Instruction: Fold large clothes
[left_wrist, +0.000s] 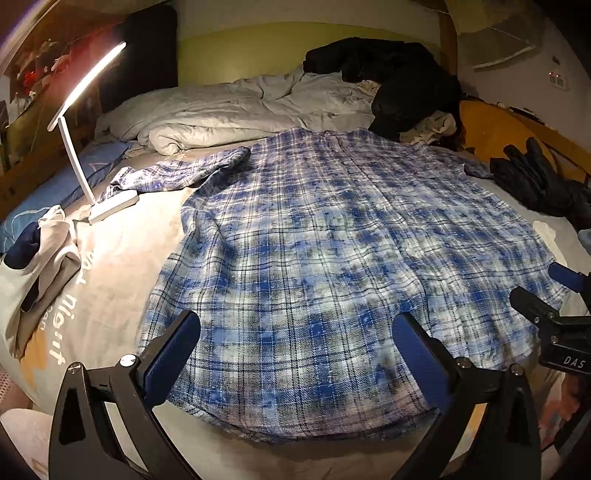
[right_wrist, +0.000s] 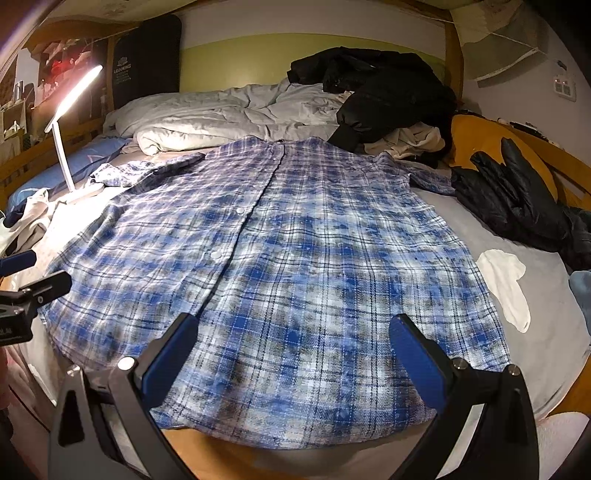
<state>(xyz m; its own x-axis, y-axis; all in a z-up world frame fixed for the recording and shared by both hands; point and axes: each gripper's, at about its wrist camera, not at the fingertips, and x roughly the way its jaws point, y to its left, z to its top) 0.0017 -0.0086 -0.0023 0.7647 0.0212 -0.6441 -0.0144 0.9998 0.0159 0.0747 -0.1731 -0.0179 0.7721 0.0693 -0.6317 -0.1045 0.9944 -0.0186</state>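
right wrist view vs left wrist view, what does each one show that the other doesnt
Only the right wrist view shows the shirt's button placket clearly and most of the white sock beside the hem.

Only the left wrist view shows the printed lettering on the bed cover and the whole lamp base.

Both show the blue plaid shirt spread flat, the lit desk lamp, the black jacket on the rumpled duvet, and both grippers, left gripper and right gripper, open above the hem.

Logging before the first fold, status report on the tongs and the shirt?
Left tongs open, right tongs open, both empty above hem. Plaid shirt spread flat, buttoned, unfolded. Desk lamp beside left sleeve; white sock near right edge.
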